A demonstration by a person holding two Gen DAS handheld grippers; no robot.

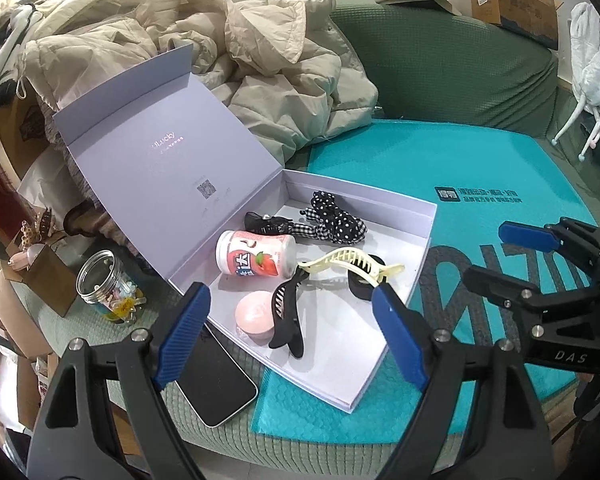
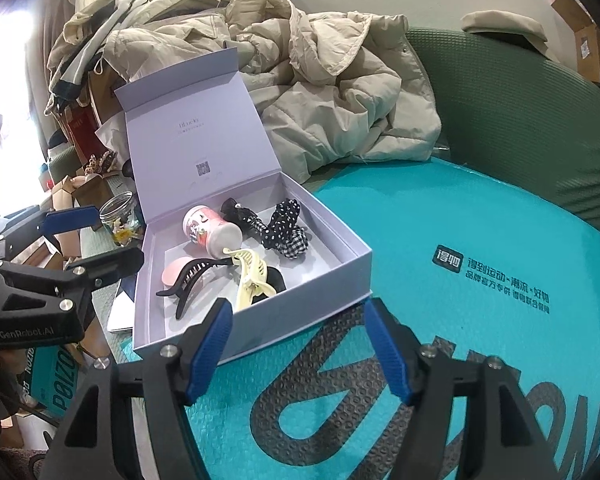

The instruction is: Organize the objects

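The left gripper (image 1: 290,332) stands with its blue ribbed fingers (image 1: 184,332) wide apart and nothing between them, hovering over the near end of the open lilac cardboard box (image 1: 388,356). The right gripper (image 2: 300,350) is likewise spread and empty, poised just before the box's near wall, above the teal padded mailer bag (image 2: 440,232) on which the box partly rests.

Inside the box lie a pink-and-white peach-printed plastic bottle (image 1: 255,258) on its side, a cream plastic claw clip (image 1: 352,262), a black plastic claw clip (image 1: 286,320), a round pink compact (image 1: 256,314), black-and-white polka-dot and gingham fabric scrunchies (image 1: 336,222) toward the hinged lid, and a black band partly hidden under the cream clip.

Judging from this, the gathering looks largely done: the small accessories are already in the box. Left outside it are a black smartphone (image 1: 216,384) touching its left wall and a clear glass jar of small trinkets (image 1: 100,280) further left; the lid is not yet closed
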